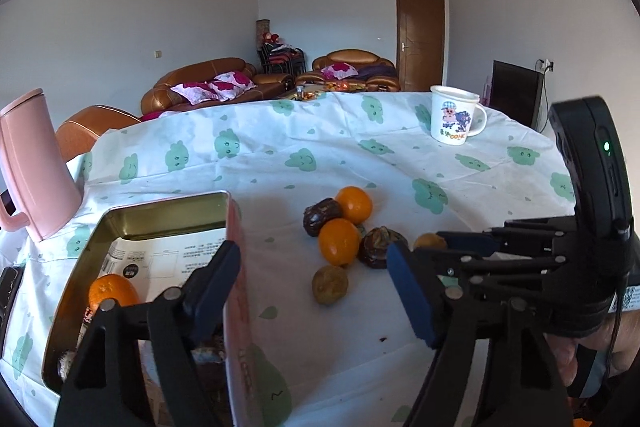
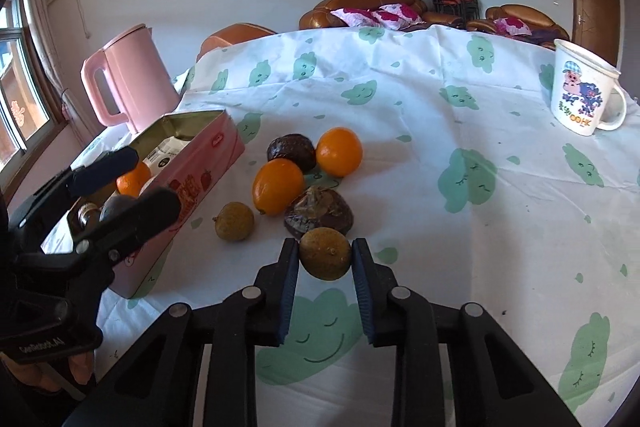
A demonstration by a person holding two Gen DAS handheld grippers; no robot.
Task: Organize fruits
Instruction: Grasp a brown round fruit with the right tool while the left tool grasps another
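My right gripper (image 2: 325, 255) is shut on a small brown longan (image 2: 325, 253), held by the fruit pile; it also shows in the left wrist view (image 1: 429, 241). The pile has two oranges (image 2: 277, 185) (image 2: 339, 151), two dark passion fruits (image 2: 291, 150) (image 2: 319, 213) and another longan (image 2: 235, 221) on the tablecloth. A pink tin box (image 2: 200, 163) at the left holds an orange (image 1: 111, 291) and other fruit. My left gripper (image 1: 316, 287) is open, its left finger over the tin's right wall (image 1: 236, 267); it shows in the right wrist view (image 2: 140, 179).
A pink kettle (image 2: 130, 75) stands behind the tin at the table's left edge. A white cartoon mug (image 2: 582, 95) stands at the far right. The round table has a white cloth with green clouds (image 2: 400, 99). Sofas lie beyond.
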